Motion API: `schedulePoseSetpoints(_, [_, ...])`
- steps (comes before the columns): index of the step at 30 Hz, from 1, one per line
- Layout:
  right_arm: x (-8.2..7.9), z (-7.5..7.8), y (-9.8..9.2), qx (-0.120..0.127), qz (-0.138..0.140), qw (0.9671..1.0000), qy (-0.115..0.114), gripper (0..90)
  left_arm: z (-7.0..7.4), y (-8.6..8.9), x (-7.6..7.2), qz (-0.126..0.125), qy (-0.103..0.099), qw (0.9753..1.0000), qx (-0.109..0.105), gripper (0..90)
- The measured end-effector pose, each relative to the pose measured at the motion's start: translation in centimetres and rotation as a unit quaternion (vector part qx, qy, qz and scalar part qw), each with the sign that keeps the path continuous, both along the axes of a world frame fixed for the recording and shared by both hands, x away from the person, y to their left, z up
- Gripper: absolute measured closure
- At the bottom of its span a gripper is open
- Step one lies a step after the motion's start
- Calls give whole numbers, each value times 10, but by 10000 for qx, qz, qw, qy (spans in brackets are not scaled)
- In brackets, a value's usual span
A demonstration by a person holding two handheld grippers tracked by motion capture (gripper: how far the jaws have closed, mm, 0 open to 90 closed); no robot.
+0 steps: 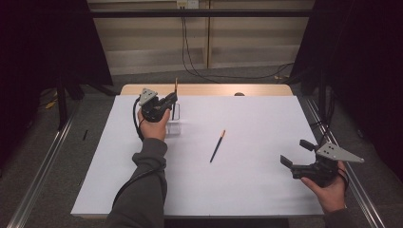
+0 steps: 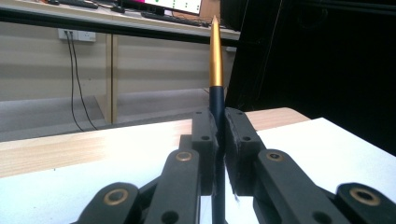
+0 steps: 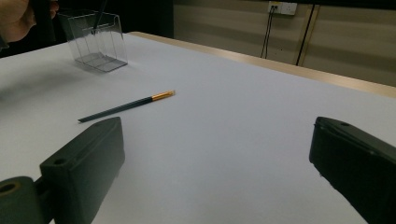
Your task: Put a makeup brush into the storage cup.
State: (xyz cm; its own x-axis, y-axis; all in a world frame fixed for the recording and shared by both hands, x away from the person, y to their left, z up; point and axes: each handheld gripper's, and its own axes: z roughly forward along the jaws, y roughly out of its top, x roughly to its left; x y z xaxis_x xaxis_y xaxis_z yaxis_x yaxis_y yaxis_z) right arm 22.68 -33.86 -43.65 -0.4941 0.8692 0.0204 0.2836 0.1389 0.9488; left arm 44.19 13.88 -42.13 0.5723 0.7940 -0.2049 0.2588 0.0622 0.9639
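I have the left gripper (image 1: 167,102) near the far left corner of the white tabletop (image 1: 247,190), its fingers (image 2: 205,140) clenched on a dark blue pen with a gold tapered end (image 2: 215,70). That pen stands upright, long axis vertical, gold end uppermost. Its lower end runs down between the fingers toward the clear plastic rectangular holder (image 3: 95,39) that sits just beside the gripper. In the right gripper view a dark shaft appears inside the holder, but I cannot tell whether it touches the bottom.

A second dark pen with a gold end (image 1: 217,146) lies flat near the middle of the tabletop. Its long axis runs on a diagonal: gold end toward the far edge, dark tip toward the near edge. It is apart from both grippers and from the holder.

The right gripper (image 1: 298,154) hovers by the right edge, fingers (image 3: 84,158) released and spread wide, holding nothing. The lying pen is ahead of these fingers, toward the tabletop's middle, and roughly crosswise to the line of approach. I judge the right gripper the free one and the better placed for that pen; a grasp across the shaft would need little wrist turn.

No brand, label or readable writing shows on either pen, the holder or the grippers.
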Motion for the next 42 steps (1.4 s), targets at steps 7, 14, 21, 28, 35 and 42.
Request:
schedulePoseSetpoints(7, [0, 0, 1, -6, 6, 10000, 7, 29, -4, 2, -2, 5, 61, 10000, 59, 831])
schedulePoseSetpoints(14, [1, 0, 1, -24, 14, 10000, -13, 29, -8, 6, -5, 56, 114, 9999, 98, 831])
schedulePoseSetpoints(21, [1, 0, 2, -22, 49, 10000, 12, 29, -10, 10, -8, 45, 119, 9999, 93, 831])
schedulePoseSetpoints(28, [0, 0, 2, -23, 50, 10000, 7, 29, -10, 11, -10, 93, 143, 9998, 125, 831])
schedulePoseSetpoints(35, [0, 0, 3, -14, 59, 10000, 15, 29, -11, 11, -11, 68, 143, 9998, 151, 831])
schedulePoseSetpoints(42, [0, 0, 3, -7, 59, 10000, 21, 29, -14, 12, -13, 63, 171, 9997, 147, 831])
